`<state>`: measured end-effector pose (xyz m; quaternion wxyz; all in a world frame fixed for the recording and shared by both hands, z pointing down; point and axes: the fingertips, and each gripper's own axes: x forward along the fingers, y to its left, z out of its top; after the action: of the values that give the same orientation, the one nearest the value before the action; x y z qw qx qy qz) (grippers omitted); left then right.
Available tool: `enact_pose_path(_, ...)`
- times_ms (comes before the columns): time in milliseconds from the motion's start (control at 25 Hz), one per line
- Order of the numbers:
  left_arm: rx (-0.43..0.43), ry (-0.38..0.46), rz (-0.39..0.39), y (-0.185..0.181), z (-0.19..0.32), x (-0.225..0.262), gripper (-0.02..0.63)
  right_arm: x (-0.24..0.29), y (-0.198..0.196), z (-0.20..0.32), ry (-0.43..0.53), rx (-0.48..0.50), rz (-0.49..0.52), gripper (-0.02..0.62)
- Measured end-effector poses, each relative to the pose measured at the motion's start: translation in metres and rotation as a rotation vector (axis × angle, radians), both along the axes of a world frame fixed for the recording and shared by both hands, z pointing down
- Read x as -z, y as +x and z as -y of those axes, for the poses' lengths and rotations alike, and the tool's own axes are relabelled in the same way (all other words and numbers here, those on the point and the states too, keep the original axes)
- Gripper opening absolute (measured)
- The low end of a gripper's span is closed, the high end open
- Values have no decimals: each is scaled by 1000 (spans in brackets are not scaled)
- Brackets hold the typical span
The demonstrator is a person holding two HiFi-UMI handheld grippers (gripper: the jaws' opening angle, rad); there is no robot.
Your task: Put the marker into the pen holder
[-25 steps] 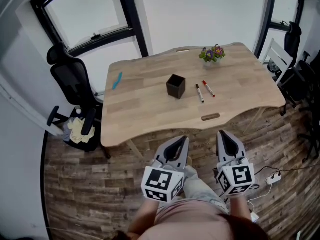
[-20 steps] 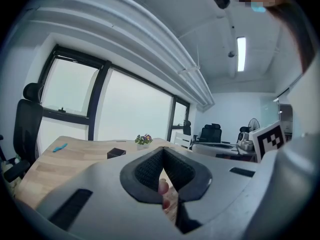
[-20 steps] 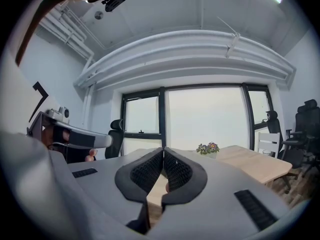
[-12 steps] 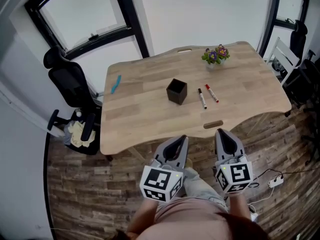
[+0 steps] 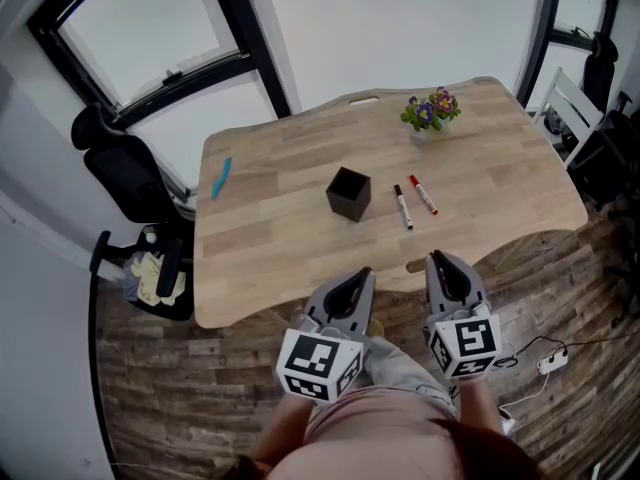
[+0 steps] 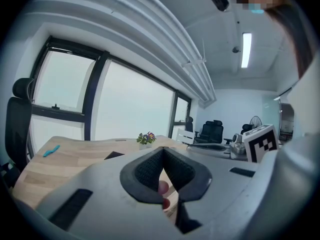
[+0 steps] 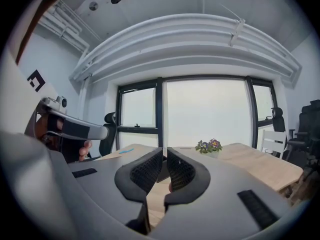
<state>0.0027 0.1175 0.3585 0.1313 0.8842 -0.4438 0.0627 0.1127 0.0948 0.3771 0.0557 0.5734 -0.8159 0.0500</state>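
Red-capped marker (image 5: 422,195) and black-capped marker (image 5: 402,206) lie flat near the middle of the wooden table (image 5: 260,258), side by side and just apart. The task does not say which one is meant. Both long axes run from the far edge toward the near edge, slanting slightly toward the near right corner. The black holder (image 5: 348,193) stands upright just left of the black-capped marker, not touching it.

Both grippers are held short of the near edge, pointing toward the table. The markers lie ahead of the jaws, beyond that edge. The right gripper (image 5: 441,264) is nearer, and the markers lie almost straight ahead of it. The left gripper (image 5: 352,280) lines up with the holder instead. Judgement: the pick falls to the right gripper, jaws set across the long axis.

Left jaws: closed, pads meeting at the tips, nothing between. Right jaws: closed, empty.

A flower pot (image 5: 428,118) stands near the far edge. A blue item (image 5: 221,178) lies near the left edge.

No writing is readable on markers or holder. The cubes (image 5: 318,363) bear only square black-and-white patterns.
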Motion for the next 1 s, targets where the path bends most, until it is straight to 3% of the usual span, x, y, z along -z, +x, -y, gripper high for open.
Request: enact_pose_path(1000, -8, -50, -5, 9, 120, -26, -6, -91, 8, 120, -185, 50, -88, 40)
